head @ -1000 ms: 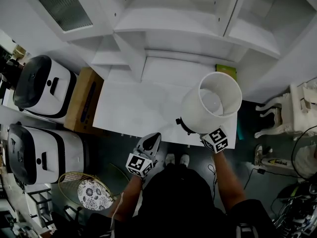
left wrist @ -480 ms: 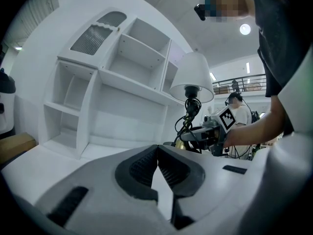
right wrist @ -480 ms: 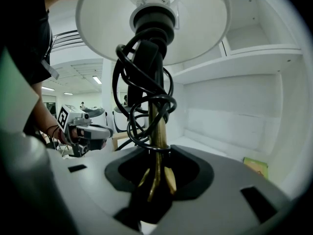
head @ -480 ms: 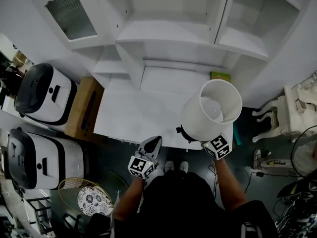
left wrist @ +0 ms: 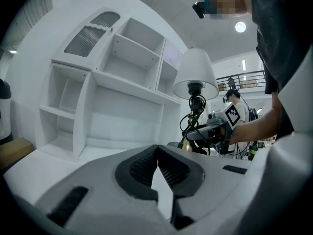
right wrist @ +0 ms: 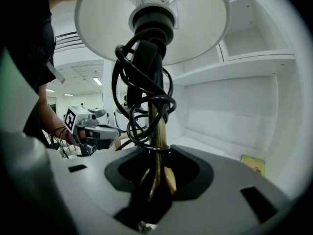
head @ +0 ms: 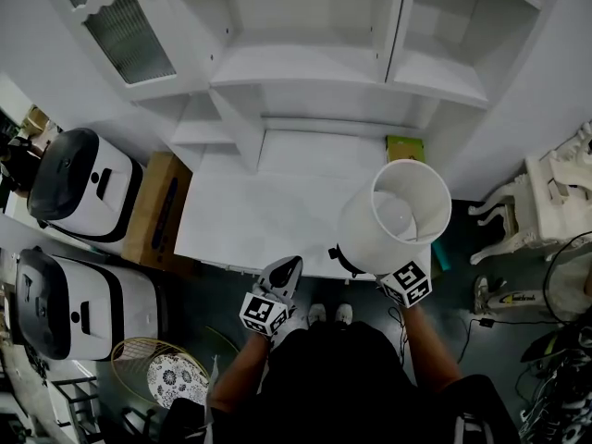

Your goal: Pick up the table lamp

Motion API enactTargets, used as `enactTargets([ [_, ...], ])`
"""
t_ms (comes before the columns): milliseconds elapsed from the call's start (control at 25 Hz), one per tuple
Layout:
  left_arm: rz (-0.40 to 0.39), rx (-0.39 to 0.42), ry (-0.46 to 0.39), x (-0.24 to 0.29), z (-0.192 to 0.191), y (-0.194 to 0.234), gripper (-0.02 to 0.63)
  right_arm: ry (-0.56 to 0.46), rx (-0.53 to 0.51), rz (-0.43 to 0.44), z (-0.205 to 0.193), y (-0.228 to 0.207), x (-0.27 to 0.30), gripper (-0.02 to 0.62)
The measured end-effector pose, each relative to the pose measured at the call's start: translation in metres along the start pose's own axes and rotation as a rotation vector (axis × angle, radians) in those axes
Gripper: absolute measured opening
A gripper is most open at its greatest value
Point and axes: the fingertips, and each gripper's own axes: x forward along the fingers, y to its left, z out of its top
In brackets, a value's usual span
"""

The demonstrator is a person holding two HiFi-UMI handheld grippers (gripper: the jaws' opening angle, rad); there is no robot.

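White worktop [head: 242, 218] below white shelving [head: 305, 63]: your right hand-held gripper [right wrist: 155, 177] is clamped on the upright table lamp [right wrist: 195, 26] stem. Your left hand-held gripper [left wrist: 157, 153] has jaws together, empty.

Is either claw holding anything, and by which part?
The right claw grips the white-shaded table lamp by its brass stem; left claw is shut, empty.

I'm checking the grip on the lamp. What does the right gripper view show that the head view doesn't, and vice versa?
Only the right gripper view: the lamp's brass stem clamped in the right gripper, black cord coiled around it. Only the head view: the open top of the shade and two white-and-black appliances. Both: the shade and the left gripper.
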Motion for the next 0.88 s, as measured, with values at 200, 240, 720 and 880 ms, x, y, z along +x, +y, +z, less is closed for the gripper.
enactTargets([
  [200, -0.010, 0.003, 0.009, 0.004, -0.003, -0.007, 0.018, 0.007, 0.003, 0.002, -0.007, 0.001, -0.011, 0.146],
  [240, -0.014, 0.003, 0.011, 0.005, -0.003, -0.008, 0.018, 0.008, 0.005, 0.002, -0.007, 0.001, -0.012, 0.146],
  [720, -0.055, 0.022, 0.029, 0.017, -0.001, -0.020, 0.018, -0.002, 0.005, 0.023, -0.005, 0.010, -0.026, 0.144],
  [880, -0.046, 0.026, 0.026, 0.016, 0.002, -0.017, 0.018, 0.005, 0.003, 0.032, -0.008, 0.010, -0.027, 0.144],
])
